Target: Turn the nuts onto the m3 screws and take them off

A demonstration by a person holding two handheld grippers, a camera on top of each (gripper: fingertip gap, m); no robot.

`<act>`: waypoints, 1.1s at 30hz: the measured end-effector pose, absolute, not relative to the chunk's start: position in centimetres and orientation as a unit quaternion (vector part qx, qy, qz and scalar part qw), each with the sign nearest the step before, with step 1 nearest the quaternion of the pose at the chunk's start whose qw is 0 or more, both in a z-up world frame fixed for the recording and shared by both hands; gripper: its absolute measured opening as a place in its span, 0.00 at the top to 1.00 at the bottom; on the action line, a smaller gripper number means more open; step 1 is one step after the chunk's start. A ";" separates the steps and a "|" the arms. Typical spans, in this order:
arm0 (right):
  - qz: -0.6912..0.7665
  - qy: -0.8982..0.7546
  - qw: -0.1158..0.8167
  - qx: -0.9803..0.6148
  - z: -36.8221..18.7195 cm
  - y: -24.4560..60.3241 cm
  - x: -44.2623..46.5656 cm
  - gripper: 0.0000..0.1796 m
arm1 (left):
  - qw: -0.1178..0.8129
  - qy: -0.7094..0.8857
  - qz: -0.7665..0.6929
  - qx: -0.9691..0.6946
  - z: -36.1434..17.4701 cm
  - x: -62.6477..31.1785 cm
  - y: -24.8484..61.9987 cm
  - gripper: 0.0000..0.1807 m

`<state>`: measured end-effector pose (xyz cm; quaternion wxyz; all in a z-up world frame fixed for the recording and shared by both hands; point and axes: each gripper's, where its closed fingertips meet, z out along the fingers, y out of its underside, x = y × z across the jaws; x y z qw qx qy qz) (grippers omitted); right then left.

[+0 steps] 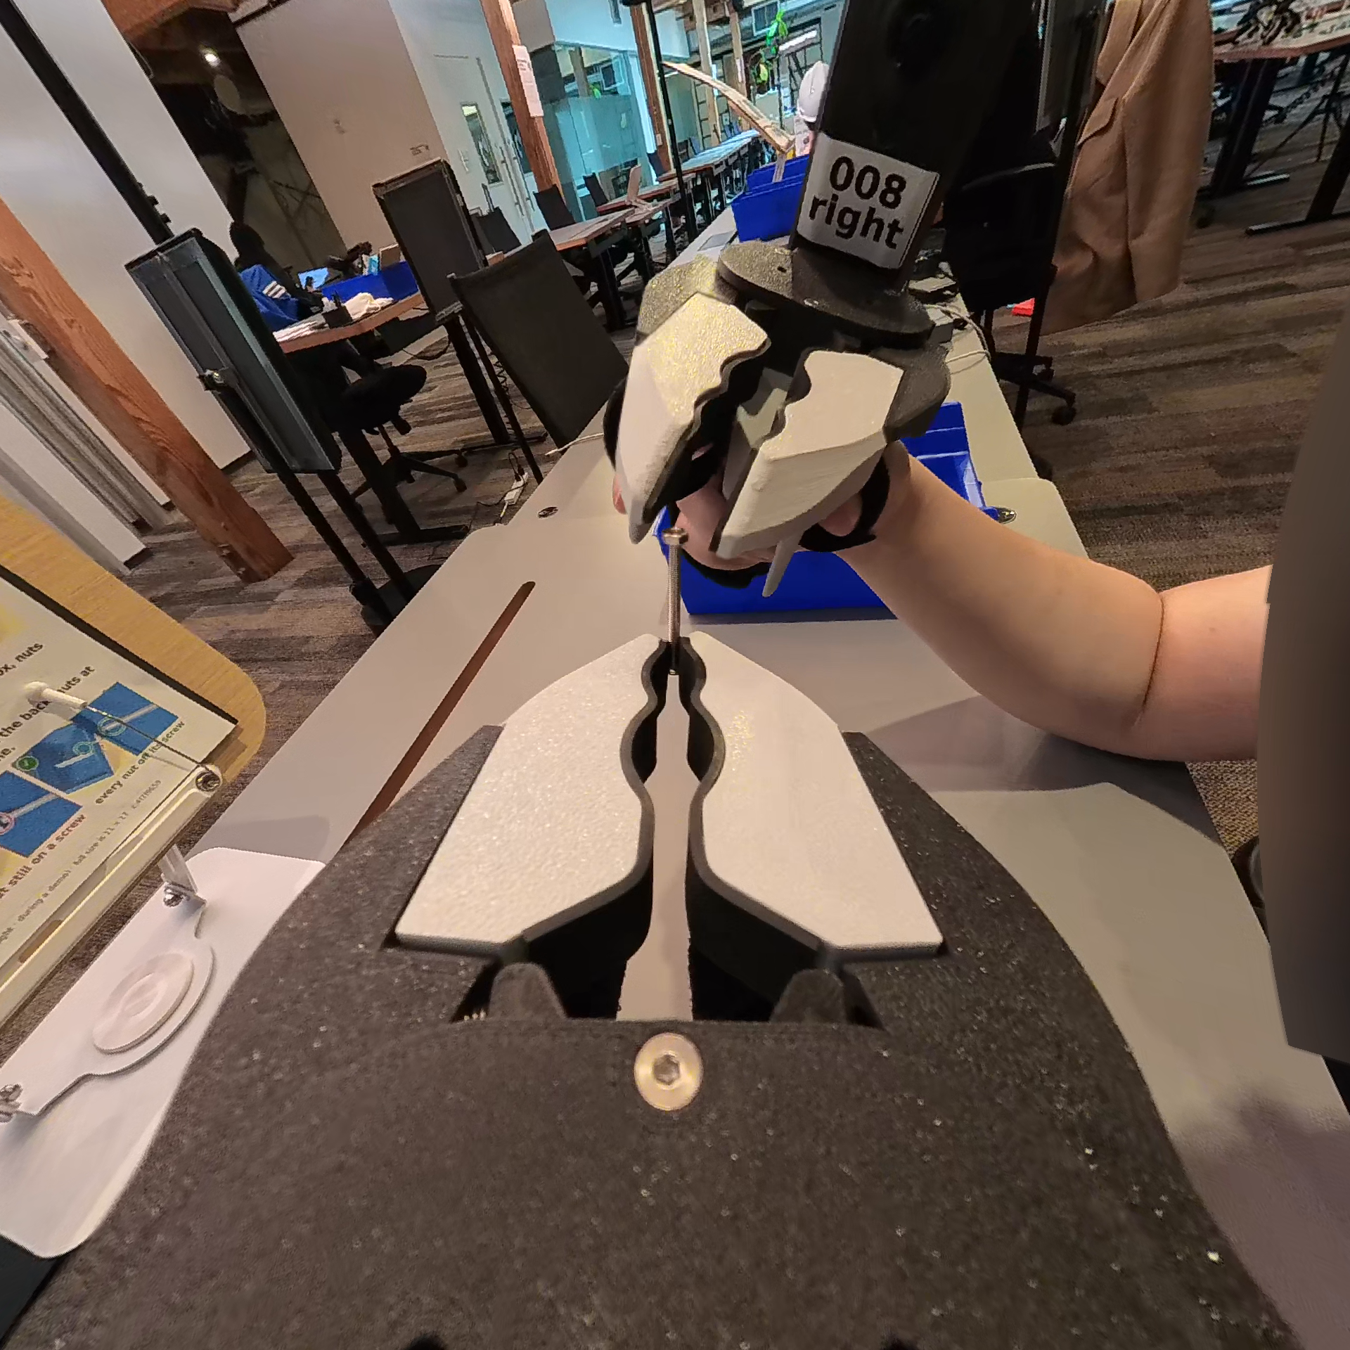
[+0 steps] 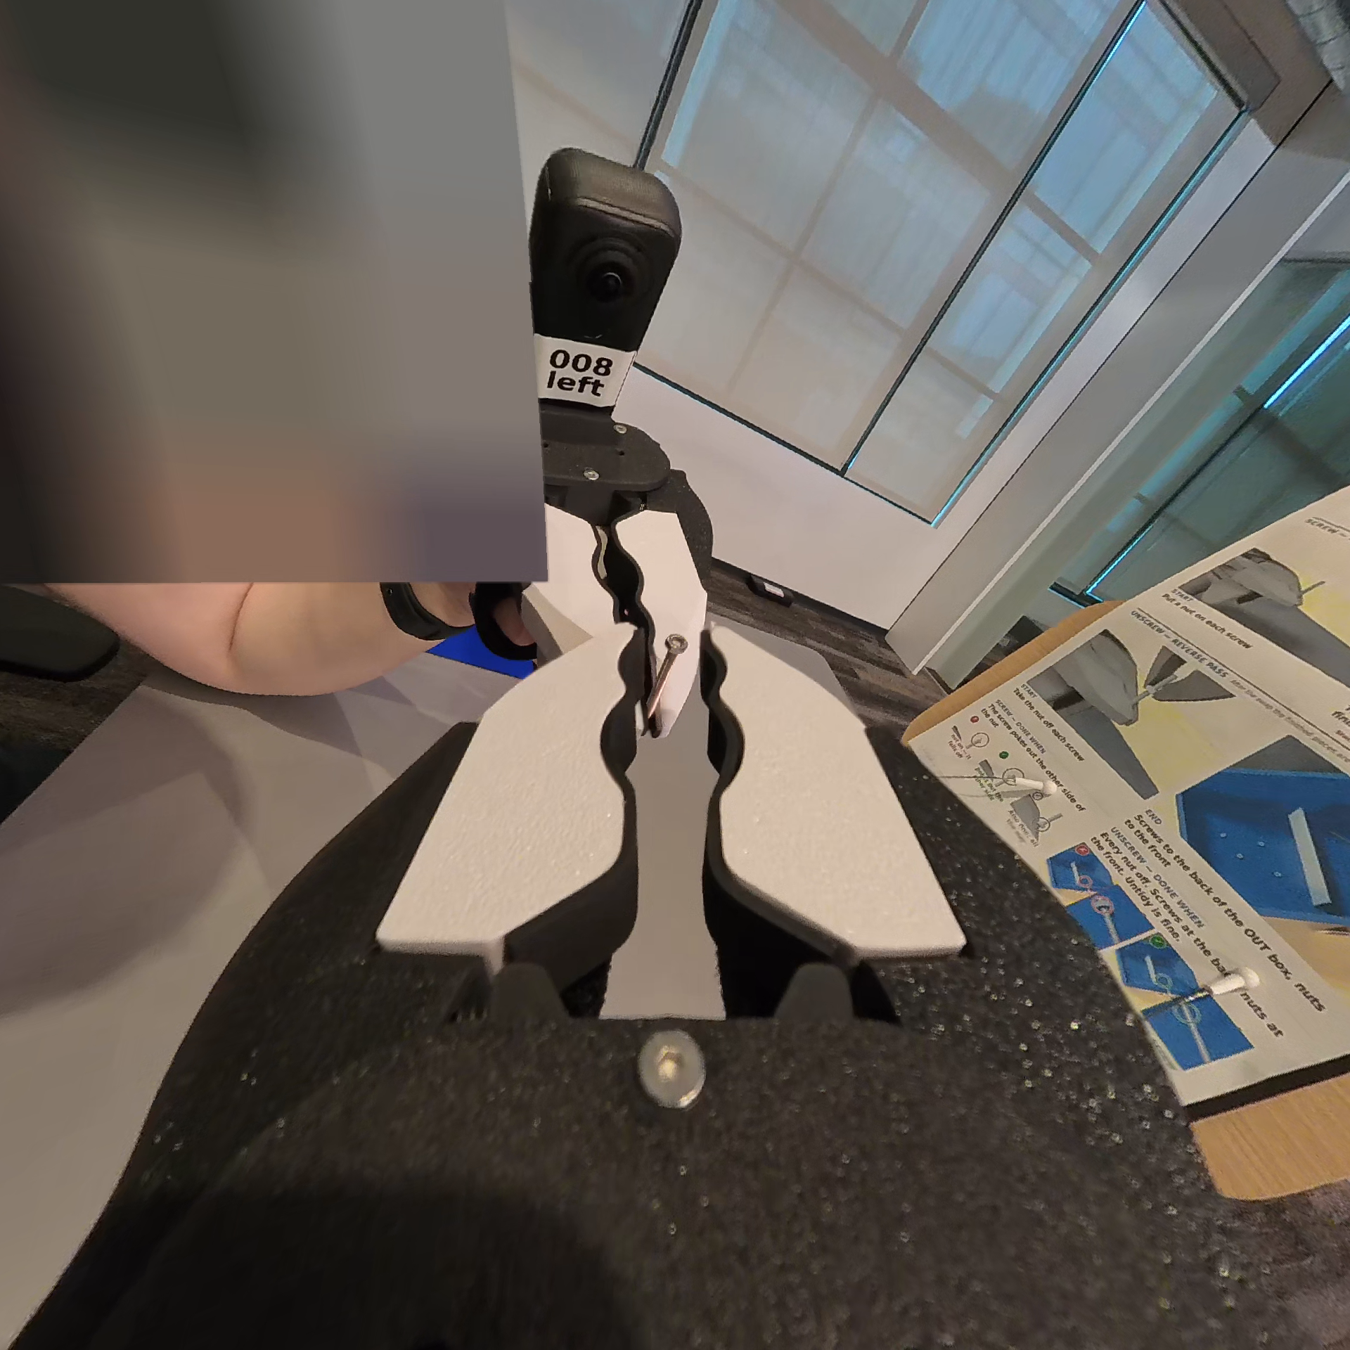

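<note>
The left gripper (image 1: 673, 646), its grainy white wavy-edged fingers (image 1: 555, 789) nearly together, is pinching the threaded tip of a thin steel screw (image 1: 675, 584) standing upright. The right gripper (image 1: 705, 562) is hovering spread around the screw's head. Behind, a blue plastic bin (image 1: 767, 592) is sitting on the grey table (image 1: 584, 570); its contents are hidden.

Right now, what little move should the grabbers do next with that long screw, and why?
Probably the right gripper should close on the screw's head. The left gripper pinches the screw by its lower end, standing up; the right one is open at the head. No nut shows on the bare shaft, so I guess it is taking the screw over.
</note>
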<state>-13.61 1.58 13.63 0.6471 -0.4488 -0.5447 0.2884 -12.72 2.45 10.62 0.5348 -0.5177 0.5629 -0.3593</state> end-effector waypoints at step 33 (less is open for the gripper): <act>0.247 -0.550 0.638 -0.479 12.6 2.8 -12.8 0.94 | 0.546 0.542 -0.347 -0.537 10.8 -13.9 4.5 0.99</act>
